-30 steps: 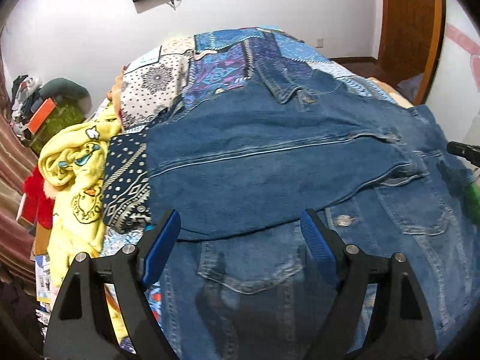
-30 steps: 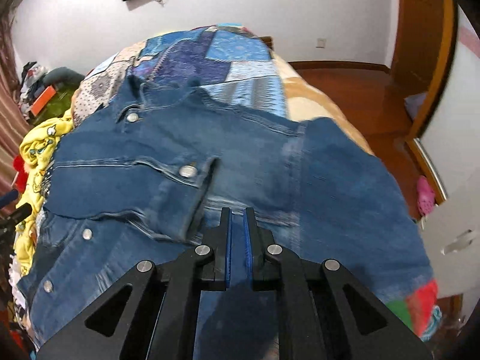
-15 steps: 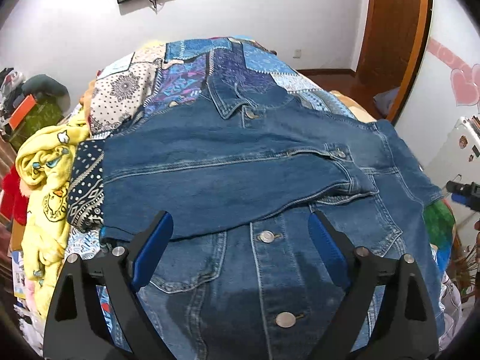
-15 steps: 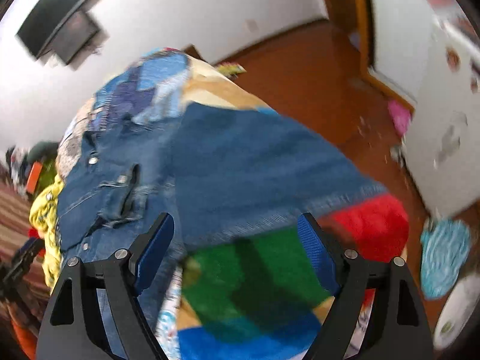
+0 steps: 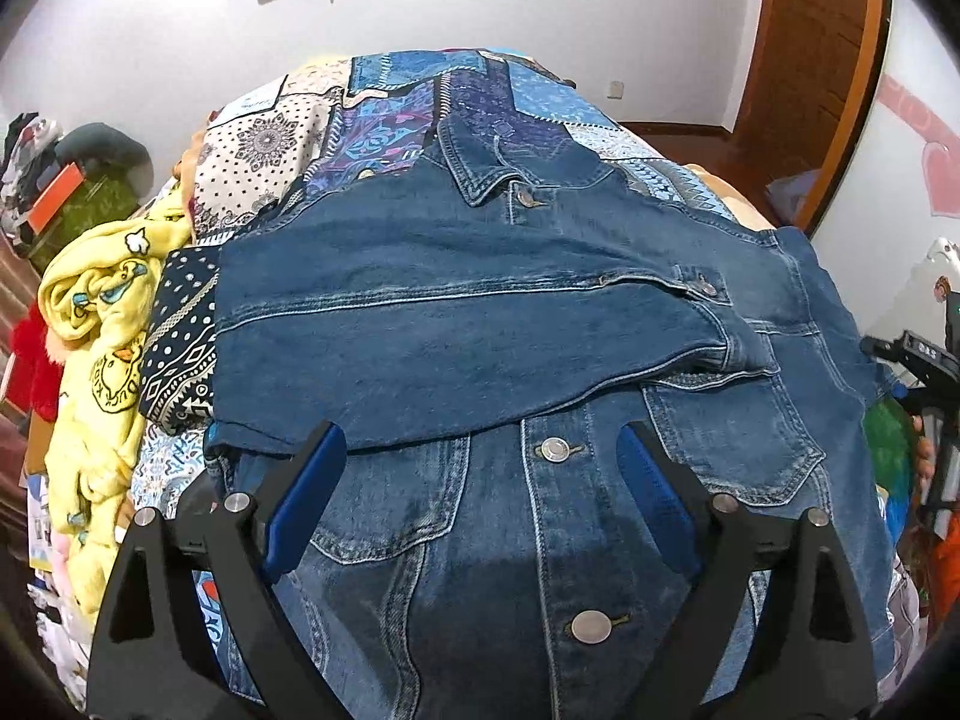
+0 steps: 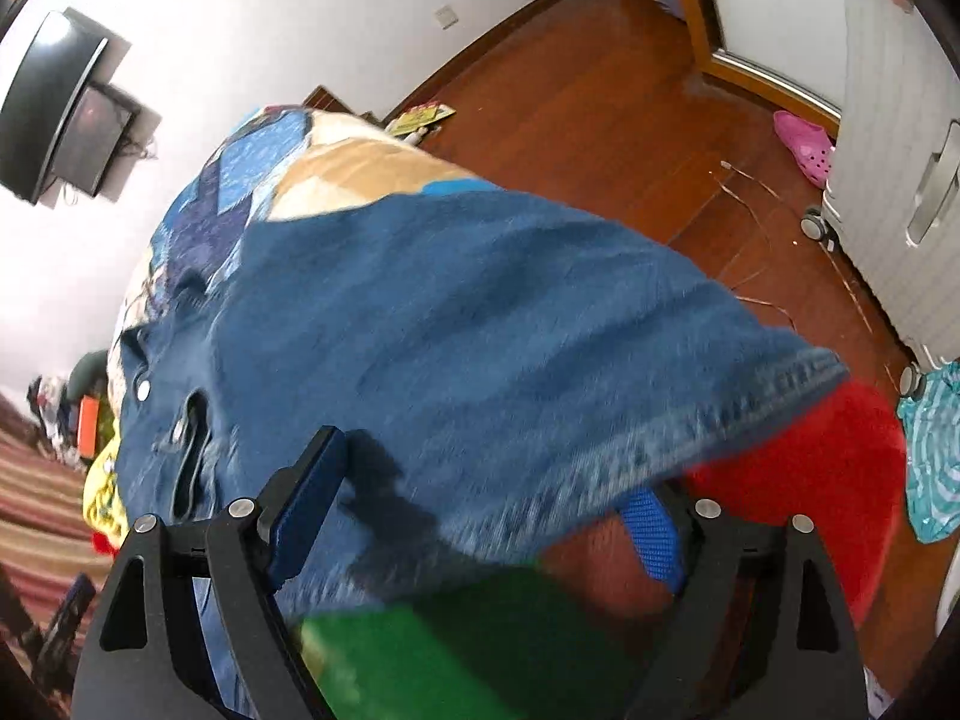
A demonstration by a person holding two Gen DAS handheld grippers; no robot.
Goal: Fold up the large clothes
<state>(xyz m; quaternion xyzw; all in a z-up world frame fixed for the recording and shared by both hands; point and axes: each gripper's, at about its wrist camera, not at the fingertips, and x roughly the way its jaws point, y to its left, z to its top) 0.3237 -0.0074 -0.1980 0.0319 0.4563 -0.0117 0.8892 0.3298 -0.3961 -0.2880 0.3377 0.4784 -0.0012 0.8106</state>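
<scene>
A blue denim jacket (image 5: 480,330) lies front up on a patchwork quilt (image 5: 390,102), collar (image 5: 480,174) at the far end. One sleeve (image 5: 660,324) is folded across the chest. My left gripper (image 5: 480,480) hangs open above the button placket in the lower front, with nothing between its fingers. In the right wrist view, the jacket (image 6: 480,330) shows blurred, and its side edge runs between the jaws. My right gripper (image 6: 480,510) is open at that edge; one finger is over the denim and the other is beyond the hem, neither pressing.
A yellow printed blanket (image 5: 90,324) is heaped along the bed's left side. Red and green bedding (image 6: 798,468) lies under the jacket's right edge. Beyond it are the wooden floor (image 6: 600,108), a pink slipper (image 6: 804,144) and a white wheeled case (image 6: 900,150).
My right gripper went from shut over the jacket's middle to open, rolled, and dropped to the jacket's right edge. My left gripper shifted right toward the button line and its jaws widened slightly.
</scene>
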